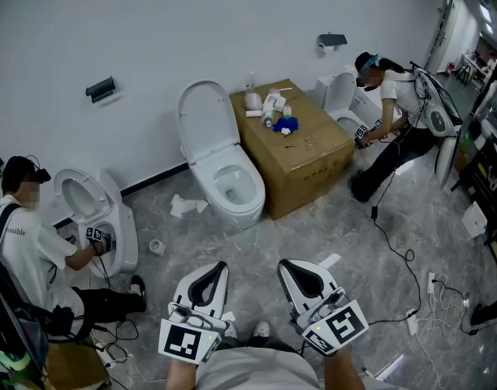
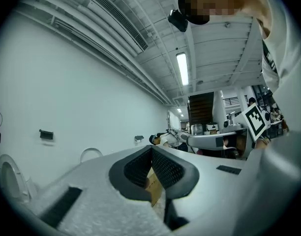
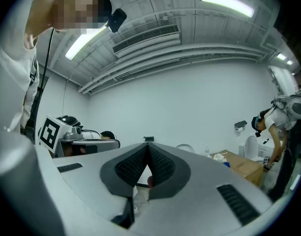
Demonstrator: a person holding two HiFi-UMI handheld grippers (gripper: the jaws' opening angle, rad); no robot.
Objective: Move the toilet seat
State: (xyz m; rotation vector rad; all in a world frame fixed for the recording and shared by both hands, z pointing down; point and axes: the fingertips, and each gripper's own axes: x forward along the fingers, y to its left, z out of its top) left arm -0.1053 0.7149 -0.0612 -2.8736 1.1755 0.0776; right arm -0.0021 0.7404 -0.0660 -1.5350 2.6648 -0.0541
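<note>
A white toilet point(image 1: 232, 187) stands against the far wall in the head view. Its lid point(image 1: 206, 122) is raised and the seat ring lies down on the bowl. My left gripper point(image 1: 218, 269) and right gripper point(image 1: 291, 267) hover side by side low in that view, well short of the toilet, both pointing level towards it. Each is shut with nothing between the pads. In the left gripper view the left gripper point(image 2: 151, 149) has its jaws together, and the raised lid point(image 2: 90, 154) shows beyond. In the right gripper view the right gripper point(image 3: 148, 147) is likewise closed and empty.
A cardboard box point(image 1: 301, 154) with bottles and a blue cloth on top stands right of the toilet. A person point(image 1: 29, 246) crouches at another toilet on the left, another person point(image 1: 392, 104) at one on the right. Tissue point(image 1: 186, 206), a paper roll point(image 1: 157, 247) and cables point(image 1: 399, 254) lie on the floor.
</note>
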